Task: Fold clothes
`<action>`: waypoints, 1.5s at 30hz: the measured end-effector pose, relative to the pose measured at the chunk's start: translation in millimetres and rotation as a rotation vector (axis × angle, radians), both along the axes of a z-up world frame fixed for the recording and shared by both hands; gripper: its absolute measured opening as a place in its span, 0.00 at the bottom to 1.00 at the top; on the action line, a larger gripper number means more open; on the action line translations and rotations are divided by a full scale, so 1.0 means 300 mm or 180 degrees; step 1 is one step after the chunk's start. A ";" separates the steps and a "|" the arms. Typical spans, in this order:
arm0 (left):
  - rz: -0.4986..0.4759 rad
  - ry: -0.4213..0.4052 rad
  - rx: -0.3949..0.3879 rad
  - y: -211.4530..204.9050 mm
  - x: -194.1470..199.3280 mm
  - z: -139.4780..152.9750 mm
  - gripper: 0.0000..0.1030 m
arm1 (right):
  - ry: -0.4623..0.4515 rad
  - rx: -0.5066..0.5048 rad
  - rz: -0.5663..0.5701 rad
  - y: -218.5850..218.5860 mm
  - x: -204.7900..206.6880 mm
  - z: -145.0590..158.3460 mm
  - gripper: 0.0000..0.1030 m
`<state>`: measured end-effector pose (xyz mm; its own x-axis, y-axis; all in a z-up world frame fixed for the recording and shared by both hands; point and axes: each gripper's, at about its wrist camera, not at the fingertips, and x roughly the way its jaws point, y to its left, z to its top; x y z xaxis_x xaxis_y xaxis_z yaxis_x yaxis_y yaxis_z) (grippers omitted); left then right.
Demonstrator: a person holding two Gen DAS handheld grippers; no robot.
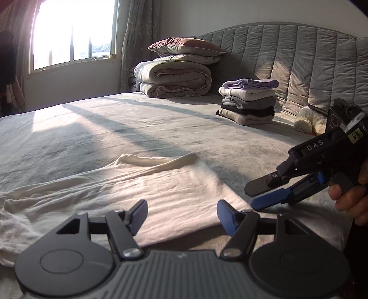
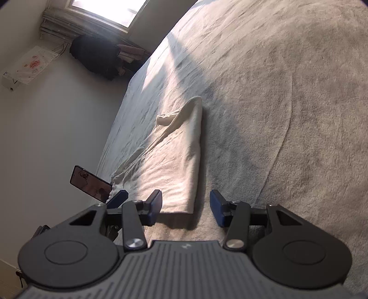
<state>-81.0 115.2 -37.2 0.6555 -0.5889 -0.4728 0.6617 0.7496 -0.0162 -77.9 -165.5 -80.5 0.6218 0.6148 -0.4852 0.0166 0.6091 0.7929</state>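
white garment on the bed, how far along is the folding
Done: a stack of folded clothes sits by the headboard. In hand: nothing; the left gripper and right gripper are both open over the white garment's near edge. It looks partly folded, one straight side, the other end rumpled. Left: finishing folds and stacking.

bed centre: open grey blanket (image 1: 128, 128)
headboard side: stack of folded clothes (image 1: 248, 101), rolled grey duvet (image 1: 172, 78)

Left wrist: low, faces headboard (image 1: 299, 57). Right wrist: faces window (image 2: 110, 11). Shared: cream garment (image 1: 149, 188).
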 end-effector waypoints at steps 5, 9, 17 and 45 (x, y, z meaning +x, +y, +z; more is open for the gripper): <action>-0.0263 -0.0099 0.0132 -0.075 -0.037 -0.011 0.65 | 0.0157 0.0009 0.0044 0.054 0.040 -0.013 0.19; -0.0373 -0.0279 0.0291 -0.124 -0.064 -0.019 0.65 | 0.0189 0.0289 0.0013 0.045 0.053 -0.006 0.09; -0.0302 -0.0670 0.0763 -0.248 -0.084 -0.044 0.42 | 0.0051 0.0306 0.0086 0.033 0.072 0.077 0.08; 0.0476 -0.0028 0.0320 -0.245 -0.045 -0.035 0.04 | -0.0225 -0.0669 -0.0395 0.037 0.358 0.020 0.16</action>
<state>-94.6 41.8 -47.8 0.7365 -0.4347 -0.5183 0.5426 0.8372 0.0689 29.6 -154.4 -74.5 0.7232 0.4217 -0.5470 0.0506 0.7575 0.6509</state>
